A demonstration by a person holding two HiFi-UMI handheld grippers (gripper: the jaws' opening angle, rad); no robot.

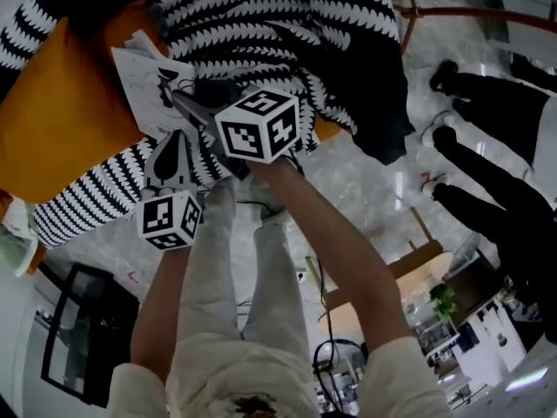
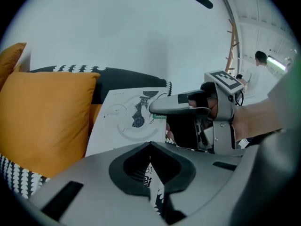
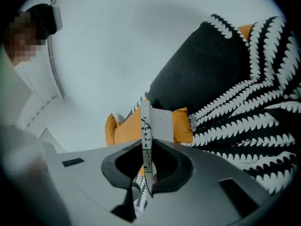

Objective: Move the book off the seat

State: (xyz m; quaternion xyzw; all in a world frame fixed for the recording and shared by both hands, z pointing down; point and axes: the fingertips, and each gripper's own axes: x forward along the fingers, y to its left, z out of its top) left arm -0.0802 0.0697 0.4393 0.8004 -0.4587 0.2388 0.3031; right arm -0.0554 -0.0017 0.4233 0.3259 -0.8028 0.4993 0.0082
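Book (image 2: 127, 121) looks thin, light and a bit floppy, so an edge pinch works. Right gripper (image 3: 146, 147) is clamped on its edge, and left gripper (image 2: 150, 147) is closed tight.

**Head view:** R side of book (image 1: 144, 85) is covered by R tool (image 1: 178, 101) & its marker cube (image 1: 258, 126); cover drawing too small to make out. Top edge cuts the patterned throw (image 1: 287, 24); L edge cuts the orange cushion (image 1: 61, 103).

**L gripper view:** book's near edge is hidden behind L tool (image 2: 150, 147). A b/w sliver shows at its closed jaws; pinched or merely behind, cannot tell. Bkgd person (image 2: 259, 60) small, blurred.

**R gripper view:** book seen edge-on, spine print too small to read, lower end lost inside the tool body.
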